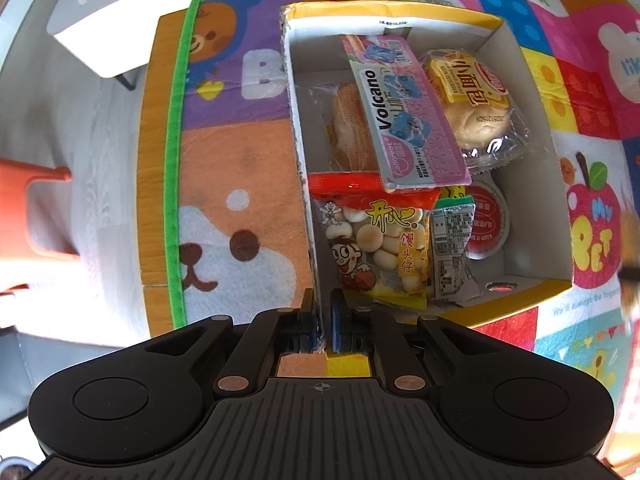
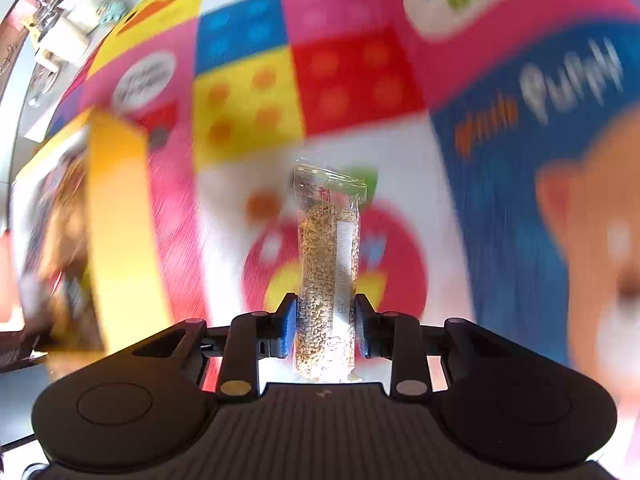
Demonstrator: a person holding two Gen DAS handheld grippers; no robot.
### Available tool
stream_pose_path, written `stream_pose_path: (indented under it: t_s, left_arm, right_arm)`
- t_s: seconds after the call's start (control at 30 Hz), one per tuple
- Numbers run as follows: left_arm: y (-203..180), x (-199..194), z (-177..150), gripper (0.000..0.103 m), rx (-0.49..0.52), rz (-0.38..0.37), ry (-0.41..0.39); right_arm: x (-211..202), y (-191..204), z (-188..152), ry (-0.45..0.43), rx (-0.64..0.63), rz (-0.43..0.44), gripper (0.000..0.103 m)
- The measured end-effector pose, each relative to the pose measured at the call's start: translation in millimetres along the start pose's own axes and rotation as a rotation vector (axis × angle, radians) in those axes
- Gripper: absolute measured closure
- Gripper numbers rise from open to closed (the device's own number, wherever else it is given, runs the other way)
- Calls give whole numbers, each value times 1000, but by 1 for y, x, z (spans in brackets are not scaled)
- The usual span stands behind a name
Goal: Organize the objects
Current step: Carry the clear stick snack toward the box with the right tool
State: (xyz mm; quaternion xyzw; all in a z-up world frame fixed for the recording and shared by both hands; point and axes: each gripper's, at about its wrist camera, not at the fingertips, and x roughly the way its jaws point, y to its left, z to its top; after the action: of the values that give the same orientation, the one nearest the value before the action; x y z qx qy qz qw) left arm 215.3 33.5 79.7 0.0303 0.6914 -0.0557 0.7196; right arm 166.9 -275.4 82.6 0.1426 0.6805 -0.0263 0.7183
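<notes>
A yellow-rimmed cardboard box (image 1: pixel 520 292) stands on the colourful mat and holds several snacks: a Volcano bar (image 1: pixel 404 112), a wrapped bun (image 1: pixel 476 108), a bag of small round biscuits (image 1: pixel 380 244) and a red-lidded cup (image 1: pixel 488 220). My left gripper (image 1: pixel 322 320) is shut on the box's left wall at its near corner. My right gripper (image 2: pixel 326 330) is shut on a clear packet of seed-like snack (image 2: pixel 328 264), held above the mat. The box shows blurred at the left of the right wrist view (image 2: pixel 120 216).
The cartoon play mat (image 1: pixel 240 184) covers a wooden table. A white table (image 1: pixel 92 32) and a red chair (image 1: pixel 24 216) stand beyond its left edge. Cluttered shelves (image 2: pixel 60 8) show far left in the right wrist view.
</notes>
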Motion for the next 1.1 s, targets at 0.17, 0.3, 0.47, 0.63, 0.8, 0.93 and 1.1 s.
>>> stream_pose_path:
  t_s: [0.17,0.3,0.47,0.63,0.8,0.93,1.1]
  left_arm:
    - [7,-1,-3,95,8,-41,-15]
    - [16,0,-5,95,-9,-82,-23]
    - [17,1,-4,95,-4,-100,-26]
    - [21,3,-2,94,3,-123,-26]
    - [26,3,-2,94,29,-142,-34]
    - [32,1,-1,94,27,-150,-39]
    - [34,1,-1,94,35,-156,-45]
  right_arm:
    - [-52,23,-43,-3,-21,55,74]
    - [-103,35,-51,-56,38,115,74]
    - [-146,75,-61,-90,-13,129,74]
    - [-162,112,-76,-98,-58,133,74]
    - [-162,138,-89,-95,-71,112,74]
    - [-167,149,-100,-108,-73,112,74]
    - [-170,156,-111,-113,-72,105,74]
